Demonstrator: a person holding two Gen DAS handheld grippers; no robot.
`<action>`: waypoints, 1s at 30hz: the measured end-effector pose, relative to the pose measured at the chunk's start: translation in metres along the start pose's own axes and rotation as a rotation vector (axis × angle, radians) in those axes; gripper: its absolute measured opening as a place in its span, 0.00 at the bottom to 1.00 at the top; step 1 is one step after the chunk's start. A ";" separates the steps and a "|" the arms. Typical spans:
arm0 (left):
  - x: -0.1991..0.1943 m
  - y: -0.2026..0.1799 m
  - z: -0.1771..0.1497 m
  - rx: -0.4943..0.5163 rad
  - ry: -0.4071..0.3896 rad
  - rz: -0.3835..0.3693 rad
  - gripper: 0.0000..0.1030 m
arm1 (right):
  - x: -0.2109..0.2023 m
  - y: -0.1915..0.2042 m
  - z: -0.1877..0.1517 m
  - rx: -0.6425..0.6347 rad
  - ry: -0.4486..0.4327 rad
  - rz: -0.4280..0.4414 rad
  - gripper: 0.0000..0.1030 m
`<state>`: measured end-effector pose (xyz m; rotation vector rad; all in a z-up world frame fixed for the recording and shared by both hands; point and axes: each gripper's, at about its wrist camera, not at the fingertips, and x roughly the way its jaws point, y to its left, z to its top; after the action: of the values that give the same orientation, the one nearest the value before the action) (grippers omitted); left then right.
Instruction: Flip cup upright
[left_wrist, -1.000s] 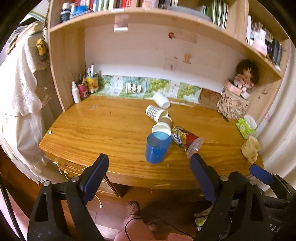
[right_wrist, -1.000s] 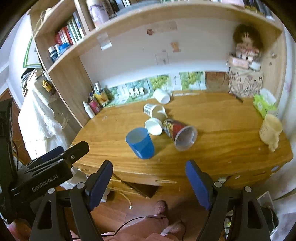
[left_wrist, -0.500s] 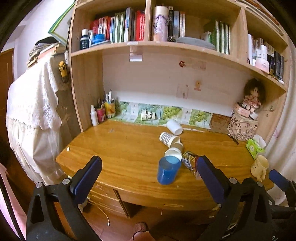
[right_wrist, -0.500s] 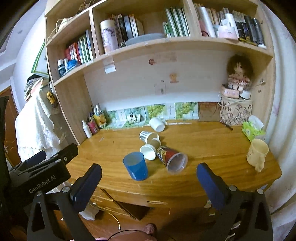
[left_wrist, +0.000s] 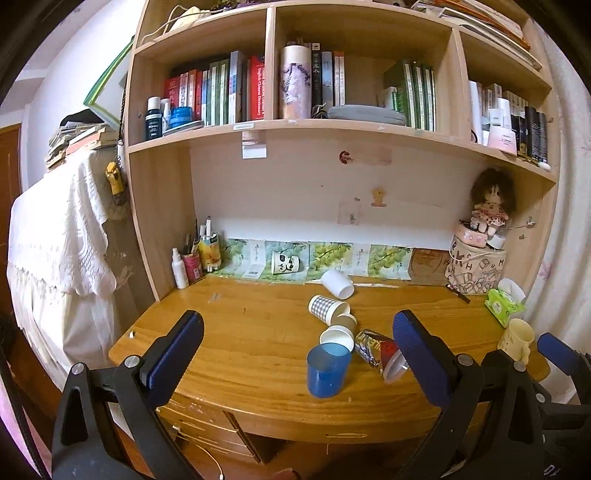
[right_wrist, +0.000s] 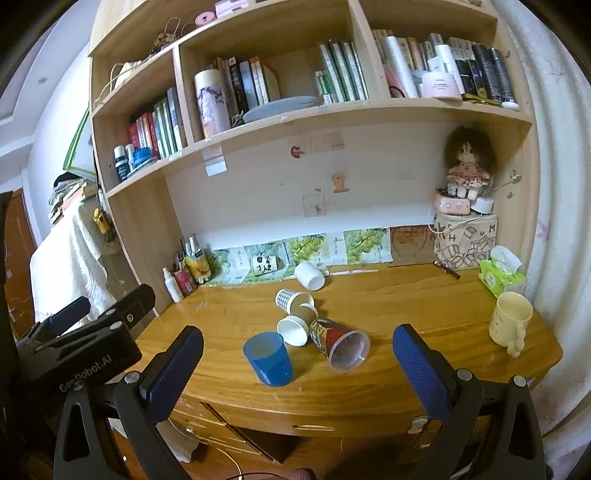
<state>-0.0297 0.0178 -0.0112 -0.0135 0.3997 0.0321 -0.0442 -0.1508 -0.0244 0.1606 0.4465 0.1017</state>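
Note:
A blue plastic cup (left_wrist: 328, 370) (right_wrist: 270, 359) stands upright near the front edge of the wooden desk (left_wrist: 240, 343) (right_wrist: 406, 306). Behind it several cups lie on their sides: a patterned cup with a clear rim (left_wrist: 380, 353) (right_wrist: 340, 345), a white-lined paper cup (left_wrist: 337, 338) (right_wrist: 293, 329), a brown cup (right_wrist: 306, 311), a checked cup (left_wrist: 327, 306) (right_wrist: 290, 298) and a white cup (left_wrist: 337, 283) (right_wrist: 310, 276). My left gripper (left_wrist: 295, 354) and right gripper (right_wrist: 295, 358) are both open, empty and held back off the desk's front edge.
A cream mug (left_wrist: 517, 338) (right_wrist: 509, 320) stands at the desk's right end beside a green tissue pack (right_wrist: 500, 275). Bottles and pens (left_wrist: 195, 258) stand at the back left. A doll on a box (right_wrist: 465, 221) sits back right. Shelves of books hang above. Drawers sit below.
Both grippers have pulled back and tilted up from the desk, so the cups look smaller and lower and the shelves fill the view. The cups have not moved.

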 end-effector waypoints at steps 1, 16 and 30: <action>0.000 0.000 0.000 0.003 -0.004 -0.001 0.99 | 0.000 0.000 0.001 0.002 -0.005 0.002 1.00; 0.006 0.000 0.004 0.015 -0.005 0.004 0.99 | 0.005 -0.001 0.002 0.021 -0.014 -0.009 1.00; 0.007 -0.003 0.003 0.022 -0.001 0.008 0.99 | 0.005 -0.005 0.001 0.037 -0.005 -0.012 1.00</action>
<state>-0.0219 0.0148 -0.0107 0.0098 0.3995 0.0355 -0.0385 -0.1556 -0.0262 0.1947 0.4449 0.0815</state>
